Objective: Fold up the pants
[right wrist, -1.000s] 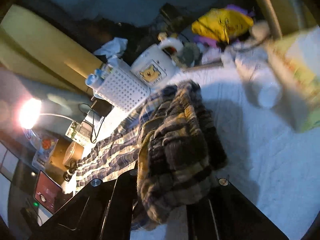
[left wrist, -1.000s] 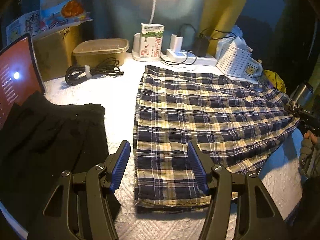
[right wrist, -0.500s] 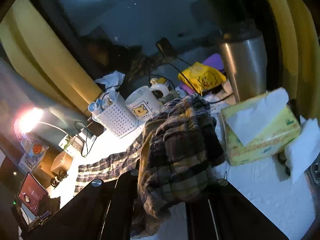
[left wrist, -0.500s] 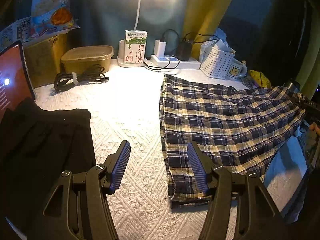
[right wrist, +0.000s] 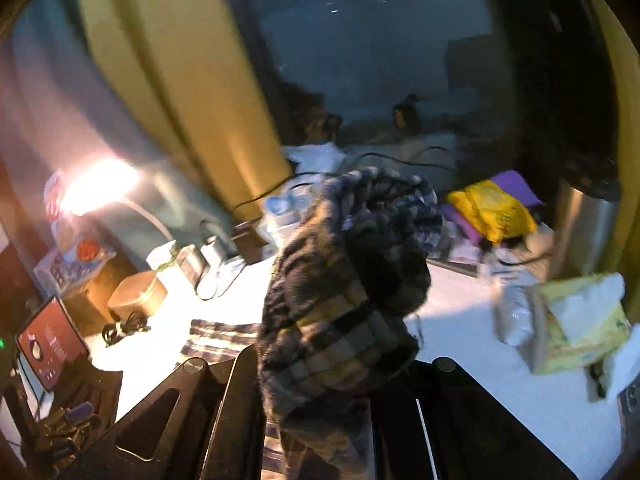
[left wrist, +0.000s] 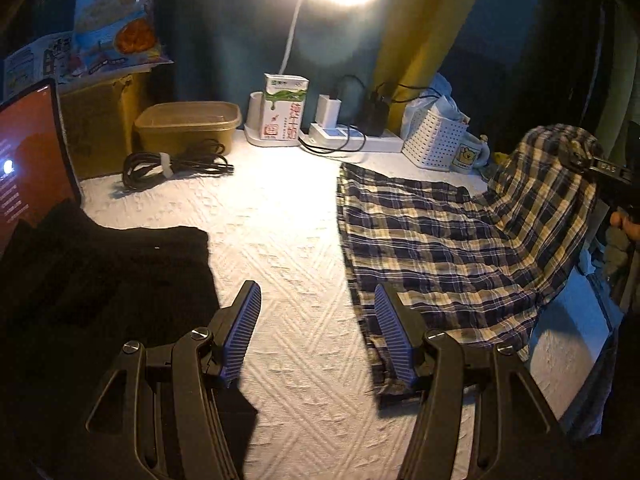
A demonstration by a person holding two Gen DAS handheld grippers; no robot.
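The navy and cream plaid pants [left wrist: 436, 248] lie on the white textured table cover [left wrist: 288, 240], right of centre in the left wrist view. Their right end is lifted off the table by my right gripper [left wrist: 580, 160], which is shut on it. In the right wrist view the bunched plaid cloth [right wrist: 344, 304] fills the space between the fingers and hides the fingertips. My left gripper [left wrist: 316, 332] is open and empty, low over the table, its right finger [left wrist: 394, 340] over the pants' near left edge.
A black garment [left wrist: 100, 280] lies at the left, beside a red-lit tablet [left wrist: 28, 168]. At the back stand a lidded container [left wrist: 188, 126], a coiled cable [left wrist: 172, 162], a milk carton [left wrist: 284, 112], a power strip [left wrist: 352, 136], a white basket [left wrist: 434, 142] and a mug [left wrist: 468, 156]. A tissue box [right wrist: 580, 320] sits at the right.
My right gripper has lifted the pants' right end higher and dragged the pants to the right. My left gripper stays open, and the pants' near edge now lies under its right finger.
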